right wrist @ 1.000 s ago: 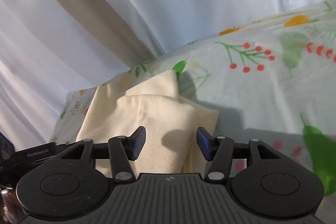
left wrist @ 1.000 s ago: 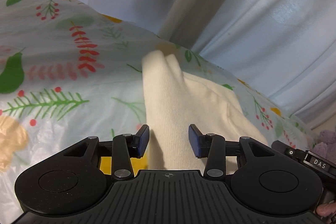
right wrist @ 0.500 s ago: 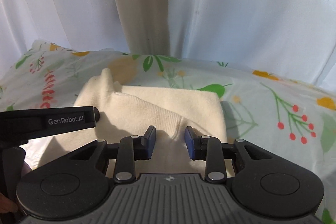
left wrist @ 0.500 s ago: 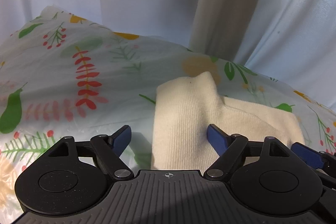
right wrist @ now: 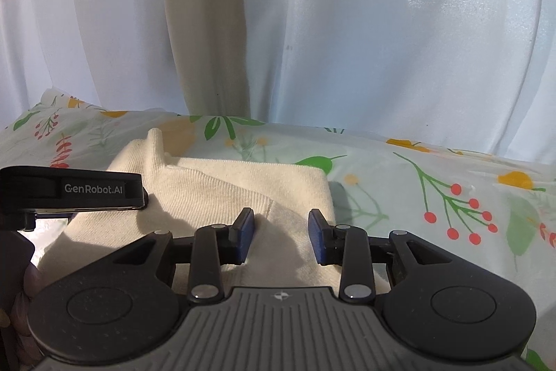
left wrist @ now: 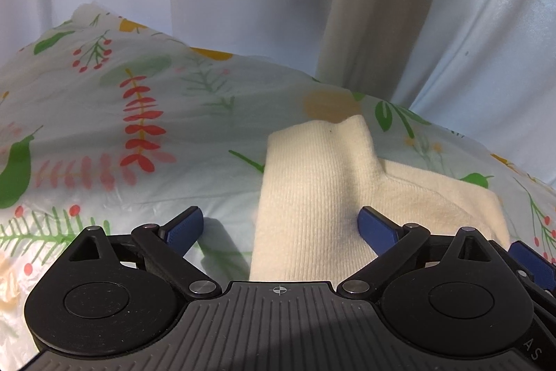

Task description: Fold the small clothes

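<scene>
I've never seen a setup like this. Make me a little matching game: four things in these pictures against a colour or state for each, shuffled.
Things:
1. cream garment
2. left gripper
3. cover
4. curtain

Descriptions:
A. pale, hanging behind the bed
B. printed with leaves and berries
C. wide open, closed on nothing
D. ribbed knit, lying folded

Pairs: 1-D, 2-C, 3-B, 4-A

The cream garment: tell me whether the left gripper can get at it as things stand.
Probably yes. The left gripper is open, its fingers spread either side of the cream garment, which lies on the floral sheet with nothing between them.
</scene>
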Demonstrator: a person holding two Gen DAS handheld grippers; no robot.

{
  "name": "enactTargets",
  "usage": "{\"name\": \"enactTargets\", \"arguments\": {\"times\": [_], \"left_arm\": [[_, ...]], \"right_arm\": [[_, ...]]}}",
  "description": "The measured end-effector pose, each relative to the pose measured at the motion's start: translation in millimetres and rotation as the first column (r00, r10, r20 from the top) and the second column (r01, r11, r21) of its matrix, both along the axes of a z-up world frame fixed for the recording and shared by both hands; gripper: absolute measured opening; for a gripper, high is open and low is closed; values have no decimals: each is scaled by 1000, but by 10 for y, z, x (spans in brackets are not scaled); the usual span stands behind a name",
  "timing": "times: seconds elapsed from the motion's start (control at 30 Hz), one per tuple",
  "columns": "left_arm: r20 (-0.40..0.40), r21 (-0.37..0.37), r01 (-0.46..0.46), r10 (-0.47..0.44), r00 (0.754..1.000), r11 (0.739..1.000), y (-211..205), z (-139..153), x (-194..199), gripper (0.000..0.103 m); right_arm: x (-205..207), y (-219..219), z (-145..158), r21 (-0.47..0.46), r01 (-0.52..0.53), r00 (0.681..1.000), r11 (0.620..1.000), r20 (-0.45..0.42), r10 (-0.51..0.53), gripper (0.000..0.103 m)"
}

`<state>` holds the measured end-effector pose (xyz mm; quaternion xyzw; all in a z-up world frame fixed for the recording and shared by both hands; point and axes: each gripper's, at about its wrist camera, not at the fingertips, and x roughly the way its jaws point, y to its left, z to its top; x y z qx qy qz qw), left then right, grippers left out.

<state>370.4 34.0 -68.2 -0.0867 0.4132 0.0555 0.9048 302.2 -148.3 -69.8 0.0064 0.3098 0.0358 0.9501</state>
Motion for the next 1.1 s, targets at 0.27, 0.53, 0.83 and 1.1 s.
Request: {"name": "enactTargets", "arguments": {"times": [0.27, 0.53, 0.83, 1.1], "left_arm": [[42, -32, 109, -108, 993, 994, 137, 435, -842, 99], [-18, -83, 114, -116, 993, 990, 247, 226, -1217, 102], [-74, -99, 170, -177, 981, 980, 269, 306, -1842, 101], [-91, -213, 191, -214, 973, 958, 302, 137, -2007, 101]], "right_arm": [[-764, -111, 250, 31, -43, 999, 999, 9, 43, 46], [-1128, -107, 164, -99, -101, 995, 990, -19, 99, 43], [-1634, -363, 214, 125, -6, 989, 992, -146, 24, 43], [-1715, -570, 109, 293, 54, 977, 955, -214, 11, 45]]}}
